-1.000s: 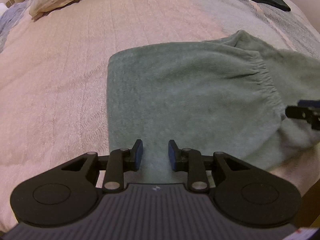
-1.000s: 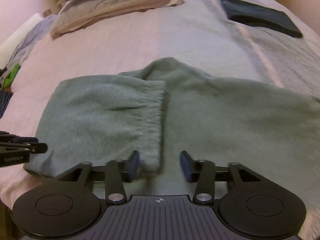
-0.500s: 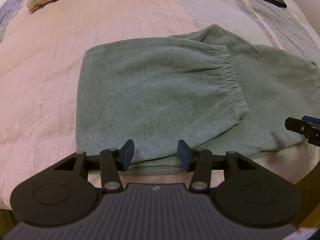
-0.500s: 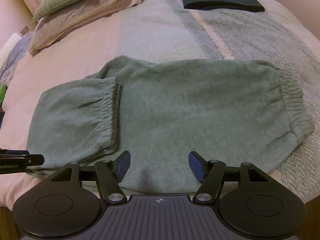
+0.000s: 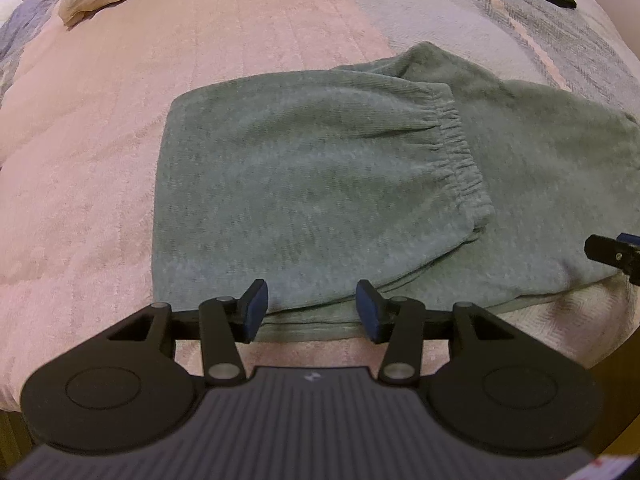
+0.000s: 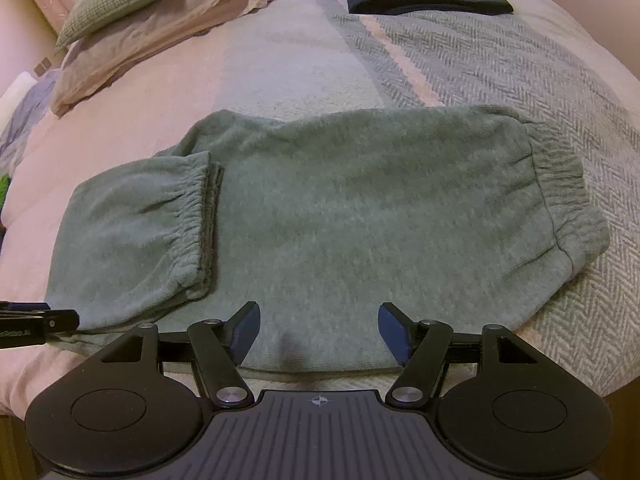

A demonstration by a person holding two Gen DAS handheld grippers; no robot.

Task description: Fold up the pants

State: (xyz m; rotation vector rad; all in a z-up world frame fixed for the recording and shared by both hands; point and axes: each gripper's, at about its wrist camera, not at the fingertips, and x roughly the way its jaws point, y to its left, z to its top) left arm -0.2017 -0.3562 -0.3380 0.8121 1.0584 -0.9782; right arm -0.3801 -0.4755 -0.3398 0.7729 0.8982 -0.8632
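The green pants (image 6: 340, 208) lie lengthwise across the bed (image 6: 500, 64), waistband on the right. Both grippers, left (image 5: 308, 307) and right (image 6: 319, 332), have just been opening and have pulled back off the cloth; nothing sits between their jaws.

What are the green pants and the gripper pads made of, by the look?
Green pants: soft matte knit, probably fleece or terry; fuzzy nap, gathered elastic cuffs. Pads on the right gripper: dark blue, matte, likely rubber or foam; the look leaves it open.
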